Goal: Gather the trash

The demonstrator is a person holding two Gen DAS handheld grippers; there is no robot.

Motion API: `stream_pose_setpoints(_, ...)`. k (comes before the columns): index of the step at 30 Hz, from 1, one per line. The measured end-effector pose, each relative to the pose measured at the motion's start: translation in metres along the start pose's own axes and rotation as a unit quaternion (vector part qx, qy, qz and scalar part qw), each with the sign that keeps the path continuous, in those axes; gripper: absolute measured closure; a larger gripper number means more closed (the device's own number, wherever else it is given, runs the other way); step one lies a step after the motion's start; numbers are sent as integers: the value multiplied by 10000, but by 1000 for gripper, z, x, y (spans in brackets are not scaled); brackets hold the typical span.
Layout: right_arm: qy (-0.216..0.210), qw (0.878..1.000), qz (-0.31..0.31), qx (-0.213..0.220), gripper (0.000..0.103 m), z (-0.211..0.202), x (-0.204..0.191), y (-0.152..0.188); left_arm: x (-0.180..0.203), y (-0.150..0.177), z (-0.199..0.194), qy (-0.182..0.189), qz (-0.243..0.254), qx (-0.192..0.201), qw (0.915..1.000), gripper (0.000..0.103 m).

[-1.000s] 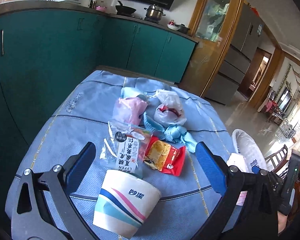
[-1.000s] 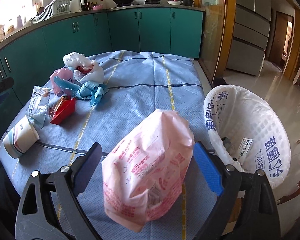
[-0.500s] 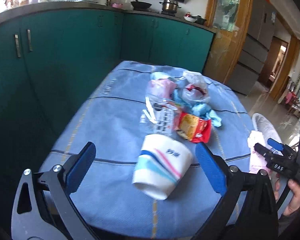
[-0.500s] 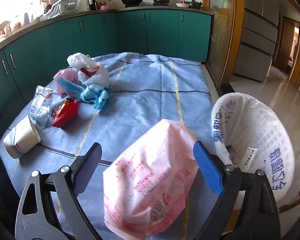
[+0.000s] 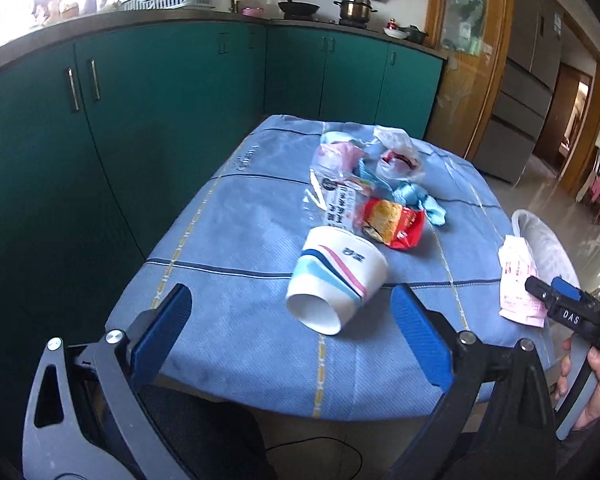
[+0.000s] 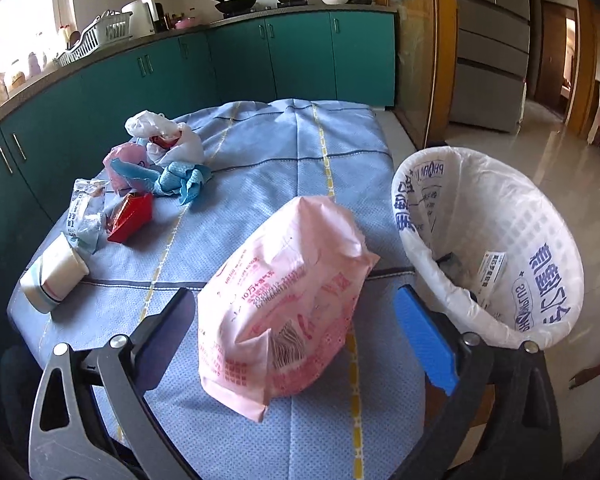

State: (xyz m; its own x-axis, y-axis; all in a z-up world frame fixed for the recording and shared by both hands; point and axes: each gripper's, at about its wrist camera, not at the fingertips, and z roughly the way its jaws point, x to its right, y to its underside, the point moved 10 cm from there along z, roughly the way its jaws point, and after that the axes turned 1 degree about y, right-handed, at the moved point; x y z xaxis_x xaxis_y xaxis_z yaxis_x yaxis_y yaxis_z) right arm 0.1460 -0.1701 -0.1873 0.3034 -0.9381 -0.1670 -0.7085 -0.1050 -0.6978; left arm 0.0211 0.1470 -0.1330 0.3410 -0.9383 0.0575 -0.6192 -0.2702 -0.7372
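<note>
Pink bag point(image 6: 288, 304) between opening right gripper point(image 6: 296, 332) jaws, untouched; left gripper point(image 5: 292, 340) apart, empty

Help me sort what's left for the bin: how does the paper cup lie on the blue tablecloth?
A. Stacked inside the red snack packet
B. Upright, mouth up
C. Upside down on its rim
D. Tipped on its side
D: the paper cup lies tipped on its side on the blue tablecloth, just in front of the red snack packet.
</note>
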Motion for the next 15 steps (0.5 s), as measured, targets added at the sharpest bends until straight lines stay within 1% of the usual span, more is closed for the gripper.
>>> stream_pose_setpoints(2, -247, 9996, 72, -124, 5, 7, -9, 0, 12, -1, 0, 50, 148, -42, 9999, 4)
stream_pose_setpoints(3, -293, 9994, 53, -195, 5, 12, -13, 1, 17, -2, 1, 68, 216, -48, 9997, 4)
stream_pose_setpoints(4, -245, 9994, 10, -259, 5, 18, -16, 2, 22, -2, 4, 84, 332, -71, 9994, 4)
stream_pose_setpoints(5, -92, 9993, -60, -353, 5, 26, -17, 3, 25, -2, 8, 94, 422, -115, 9990, 4)
stream_pose_setpoints(6, -17, 9991, -92, -413, 5, 31, -18, 4, 30, -2, 16, 144, 544, -212, 9982, 4)
stream_pose_setpoints(7, 41, 9988, -127, -464, 5, 37, -22, 3, 36, 0, 26, 283, 697, -356, 9965, 4)
stream_pose_setpoints(9, 88, 9987, -226, -457, 5, 43, -28, -2, 41, 3, 44, 409, 886, -615, 9933, 4)
stream_pose_setpoints(10, 108, 9985, -296, -440, 5, 45, -31, -4, 42, 4, 56, 399, 986, -773, 9913, 4)
stream_pose_setpoints(12, 251, 9977, -443, -435, 5, 53, -34, -6, 41, 5, 74, 395, 1045, -947, 9892, 4)
stream_pose_setpoints(13, 343, 9972, -485, -465, 6, 56, -33, -6, 40, 5, 82, 430, 1011, -1047, 9884, 4)
stream_pose_setpoints(14, 438, 9966, -522, -468, 19, 58, -32, -6, 41, 5, 87, 502, 974, -1115, 9877, 4)
stream_pose_setpoints(15, 538, 9959, -547, -476, 26, 59, -30, -7, 42, 4, 91, 621, 916, -1176, 9869, 4)
